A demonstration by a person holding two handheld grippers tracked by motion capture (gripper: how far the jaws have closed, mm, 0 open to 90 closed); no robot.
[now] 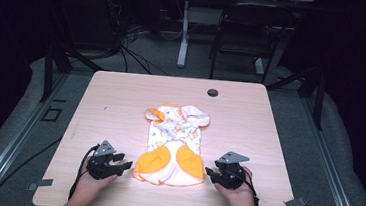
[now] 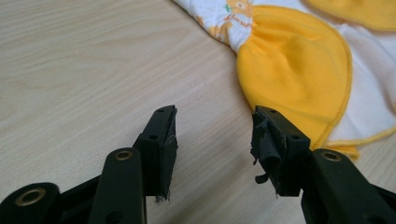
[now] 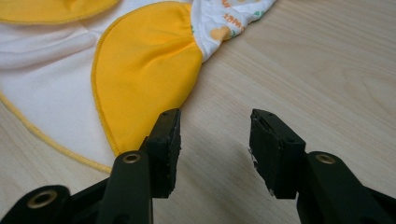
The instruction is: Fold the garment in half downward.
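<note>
A white-and-orange baby garment point(image 1: 172, 144) lies flat on the bench point(image 1: 249, 124); left gripper point(image 1: 124, 167) and right gripper point(image 1: 210, 172) flank its hem, both jaws released, grasping nothing.

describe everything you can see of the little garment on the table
The garment is a small piece of soft-looking cloth, white with a colourful print on its upper part and two rounded orange panels near its lower edge, trimmed with orange stitching. It lies spread flat near the middle of the wooden table, lower edge towards the person. The left gripper and right gripper flank that end, both open, neither gripping the cloth.
</note>
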